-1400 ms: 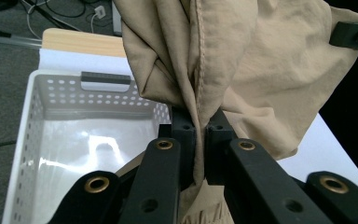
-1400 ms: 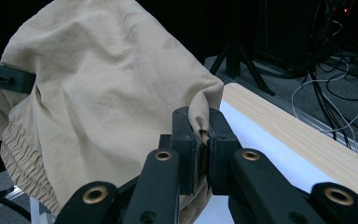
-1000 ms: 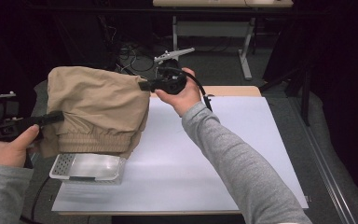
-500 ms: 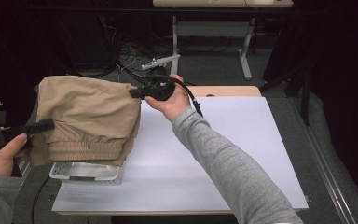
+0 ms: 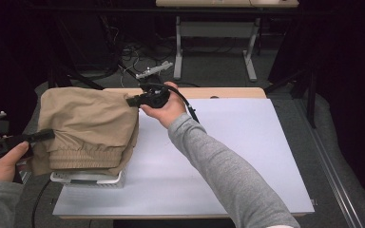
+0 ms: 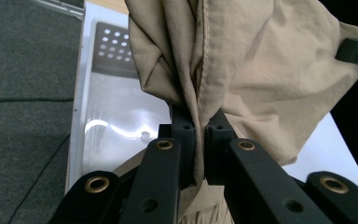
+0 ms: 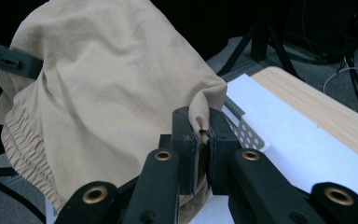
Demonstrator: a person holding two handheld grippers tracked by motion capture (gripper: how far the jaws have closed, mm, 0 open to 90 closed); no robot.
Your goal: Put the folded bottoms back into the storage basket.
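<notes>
Tan garment [image 5: 88, 126], folded, held above tray [image 5: 88, 178]

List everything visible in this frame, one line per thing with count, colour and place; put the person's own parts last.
Garment: one, tan, elastic hem, held up over the table's left end, draped above the tray.
Tray: one, clear plastic with perforated end, under the garment.
Mat: one, white, covering the table.
Table: one, light wood, edge visible behind the mat.
Desk legs: white, on the floor beyond.
Left claw: black, shut on a garment fold.
Right claw: black, shut on a garment corner.
Sleeves: grey.
</notes>
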